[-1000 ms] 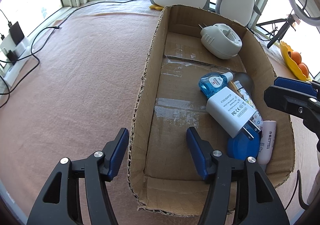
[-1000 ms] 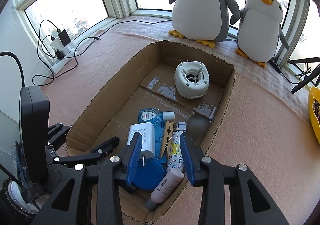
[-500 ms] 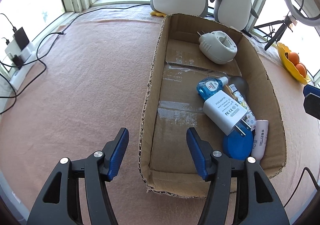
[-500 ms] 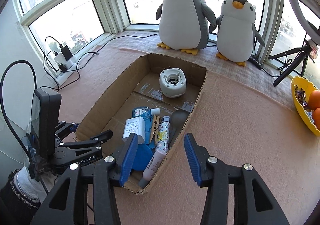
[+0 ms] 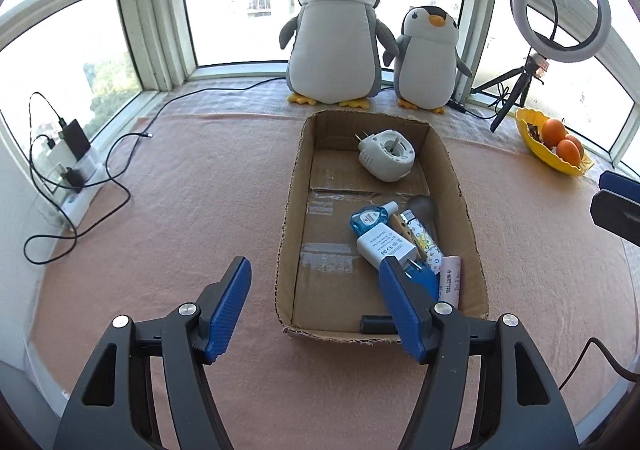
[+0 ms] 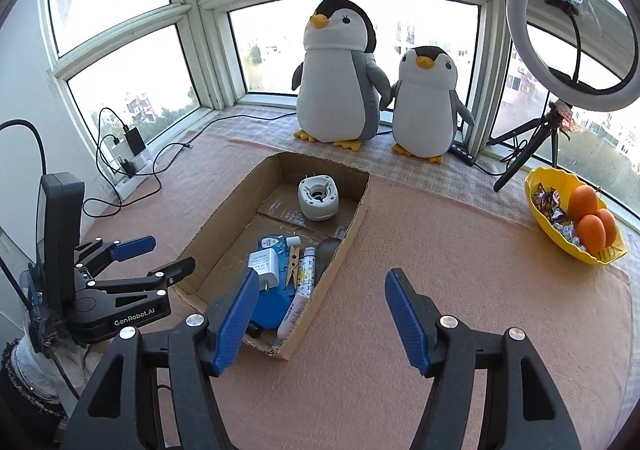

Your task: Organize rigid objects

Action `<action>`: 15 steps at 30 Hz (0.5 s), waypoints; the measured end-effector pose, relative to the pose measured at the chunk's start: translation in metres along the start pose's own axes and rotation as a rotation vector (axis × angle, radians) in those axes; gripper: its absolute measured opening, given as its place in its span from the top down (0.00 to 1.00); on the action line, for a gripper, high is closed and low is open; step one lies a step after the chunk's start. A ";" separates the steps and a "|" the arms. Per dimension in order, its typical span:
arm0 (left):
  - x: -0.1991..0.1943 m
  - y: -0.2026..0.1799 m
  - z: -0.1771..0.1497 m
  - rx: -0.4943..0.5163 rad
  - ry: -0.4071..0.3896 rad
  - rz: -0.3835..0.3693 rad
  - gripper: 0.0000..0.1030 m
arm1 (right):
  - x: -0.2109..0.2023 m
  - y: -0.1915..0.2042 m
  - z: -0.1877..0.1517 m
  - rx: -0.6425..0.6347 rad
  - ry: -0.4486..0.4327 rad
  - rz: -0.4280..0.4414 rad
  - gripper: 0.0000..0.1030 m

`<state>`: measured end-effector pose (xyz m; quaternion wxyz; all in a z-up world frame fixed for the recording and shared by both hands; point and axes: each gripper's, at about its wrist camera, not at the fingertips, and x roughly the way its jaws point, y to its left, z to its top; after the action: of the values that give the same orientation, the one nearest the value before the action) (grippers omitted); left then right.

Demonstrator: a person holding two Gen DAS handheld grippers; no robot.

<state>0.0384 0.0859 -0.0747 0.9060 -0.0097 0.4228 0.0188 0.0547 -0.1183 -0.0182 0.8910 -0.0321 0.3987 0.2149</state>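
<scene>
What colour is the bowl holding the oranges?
Yellow. The bowl shows best in the right wrist view, at the right on the sill.

The left gripper's blue pad (image 5: 402, 306) hides part of the blue disc (image 5: 425, 279) in the cardboard box (image 5: 289, 210).

From the left wrist view, bare counter (image 5: 192, 210) lies open from 9 to 11 o'clock. The cardboard box (image 5: 289, 210) walls block 12 to 2; its right-hand near half is crowded, the left floor bare. Penguins (image 5: 334, 46) wall off 12 beyond.
</scene>
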 end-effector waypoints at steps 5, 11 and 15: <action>-0.039 -0.008 0.010 0.001 -0.084 -0.021 0.30 | -0.029 -0.004 0.001 0.024 -0.061 -0.019 0.30; -0.063 -0.019 0.014 0.008 -0.128 -0.030 0.24 | -0.047 -0.012 -0.007 0.054 -0.087 -0.074 0.26; -0.067 -0.023 0.013 0.010 -0.125 -0.027 0.24 | -0.052 -0.016 -0.015 0.063 -0.094 -0.106 0.25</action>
<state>0.0060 0.0617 -0.0151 0.9308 -0.0100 0.3654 0.0049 0.0205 -0.1544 0.0074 0.9194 -0.0150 0.3608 0.1560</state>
